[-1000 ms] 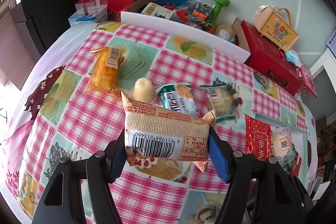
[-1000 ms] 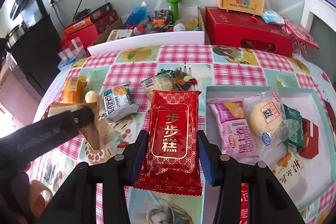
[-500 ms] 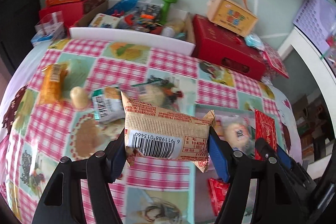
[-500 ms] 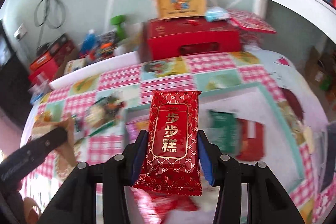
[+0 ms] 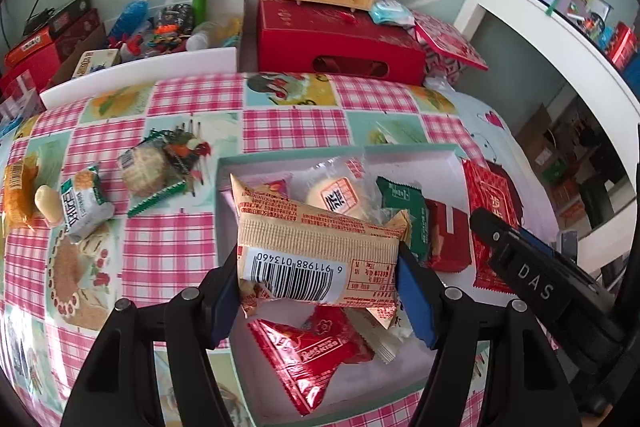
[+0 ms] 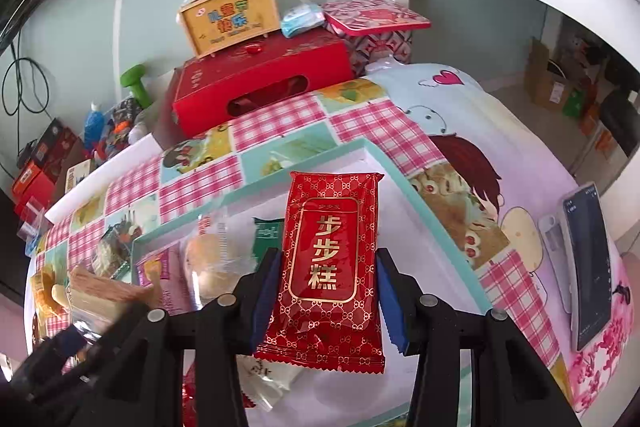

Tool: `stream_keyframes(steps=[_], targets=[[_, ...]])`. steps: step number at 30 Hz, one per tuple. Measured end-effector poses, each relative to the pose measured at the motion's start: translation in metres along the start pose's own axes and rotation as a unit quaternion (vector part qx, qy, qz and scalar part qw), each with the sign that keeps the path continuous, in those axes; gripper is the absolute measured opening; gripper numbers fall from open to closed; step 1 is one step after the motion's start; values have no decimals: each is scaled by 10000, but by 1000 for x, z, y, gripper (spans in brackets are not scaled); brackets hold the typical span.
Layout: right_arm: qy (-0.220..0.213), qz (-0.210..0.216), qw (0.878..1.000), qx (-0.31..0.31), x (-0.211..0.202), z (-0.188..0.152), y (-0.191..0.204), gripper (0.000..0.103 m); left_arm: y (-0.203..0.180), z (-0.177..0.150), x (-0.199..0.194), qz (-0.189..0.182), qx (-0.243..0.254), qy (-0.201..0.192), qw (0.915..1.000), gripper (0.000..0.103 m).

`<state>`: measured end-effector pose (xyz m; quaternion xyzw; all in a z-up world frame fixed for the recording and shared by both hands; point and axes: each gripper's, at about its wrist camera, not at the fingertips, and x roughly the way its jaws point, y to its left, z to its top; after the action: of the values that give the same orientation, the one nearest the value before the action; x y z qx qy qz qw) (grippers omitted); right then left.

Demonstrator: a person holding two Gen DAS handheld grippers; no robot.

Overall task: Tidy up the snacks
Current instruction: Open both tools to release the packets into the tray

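- A table [image 5: 296, 123] under a pink checked cloth is shown, with a shallow white tray [image 5: 404, 157] rimmed in pale green lying at about 4 o'clock on it in the left wrist view.
- Much of the sorting is judged done: inside the tray a round bun in clear wrap [image 5: 336, 191], a dark green packet [image 5: 404, 211], a red packet [image 5: 448, 239] and a red foil bag [image 5: 308, 355] are already gathered, with a pale wrapper partly hidden beneath them.
- A tan barcode-labelled snack pack [image 5: 320, 259] is gripped across its ends by the left tongs [image 5: 320, 295] and is held above the tray's middle, not yet set down.
- A red packet with gold lettering [image 6: 332, 267] is pinched at its sides by the right tongs [image 6: 326, 301] and is held upright over the tray, toward its 3 o'clock side.
- Both carried packs are judged to be the step in hand; releasing them into the tray remains.
- Four loose items are left on the cloth at about 9 o'clock of the tray: a round cracker pack with green edges [image 5: 156, 171], a small white-and-green packet [image 5: 84, 207], a cream jelly cup [image 5: 46, 203] and an orange packet [image 5: 16, 195].
- The last three lie touching or just beside one another; further trips are judged necessary.
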<state>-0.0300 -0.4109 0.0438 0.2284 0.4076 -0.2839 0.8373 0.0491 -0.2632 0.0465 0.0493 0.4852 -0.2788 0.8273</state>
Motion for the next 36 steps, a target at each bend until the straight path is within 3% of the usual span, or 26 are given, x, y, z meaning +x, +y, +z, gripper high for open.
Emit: stream_keyframes(steps=[15, 24, 31, 36], targets=[[287, 128, 9995, 81, 20, -6, -4, 50, 1, -2, 19, -104, 40, 18, 9999, 73], [326, 143, 9993, 121, 22, -6, -5, 50, 6, 1, 11, -149, -21, -2, 9999, 78], [370, 198, 9990, 123, 23, -8, -2, 51, 29, 8, -2, 44, -436, -98, 9990, 78], [410, 209, 9989, 62, 24, -8, 1, 55, 46, 9, -3, 394, -697, -87, 9968, 78]])
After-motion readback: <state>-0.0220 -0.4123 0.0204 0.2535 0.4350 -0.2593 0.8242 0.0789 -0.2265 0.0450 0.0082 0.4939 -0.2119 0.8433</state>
